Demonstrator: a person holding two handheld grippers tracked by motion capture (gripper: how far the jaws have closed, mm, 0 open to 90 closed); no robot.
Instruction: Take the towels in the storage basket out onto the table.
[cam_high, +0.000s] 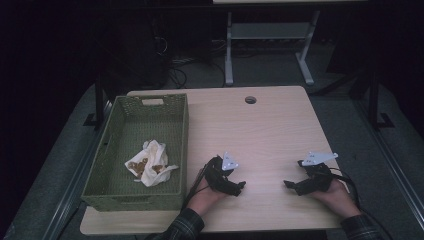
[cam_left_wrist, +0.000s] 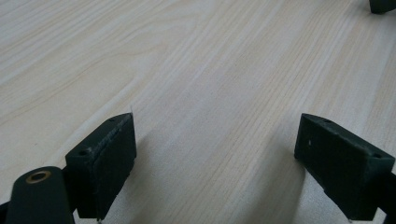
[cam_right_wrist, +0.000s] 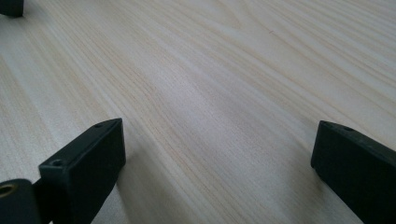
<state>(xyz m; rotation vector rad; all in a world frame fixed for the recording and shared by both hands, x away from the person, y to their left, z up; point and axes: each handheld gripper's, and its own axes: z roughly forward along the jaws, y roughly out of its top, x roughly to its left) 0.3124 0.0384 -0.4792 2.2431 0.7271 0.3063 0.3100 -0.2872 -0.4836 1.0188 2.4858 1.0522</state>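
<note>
My left gripper (cam_high: 239, 186) rests low on the light wood table (cam_high: 260, 130) near its front edge, just right of the basket. In the left gripper view its jaws stand wide apart with bare wood between them (cam_left_wrist: 215, 154). My right gripper (cam_high: 291, 185) lies farther right, also near the front edge, pointing toward the left one. Its jaws are spread wide over bare table (cam_right_wrist: 217, 158). Neither holds anything. A green woven basket (cam_high: 177, 145) sits at the table's left with a crumpled white wrapper (cam_high: 150, 162) with brown bits inside it.
A round cable hole (cam_high: 250, 99) sits near the table's far edge. A grey desk frame (cam_high: 270, 45) and cables stand on the floor beyond. The other gripper's tip shows at the top corner in each gripper view (cam_left_wrist: 383, 5) (cam_right_wrist: 11, 7).
</note>
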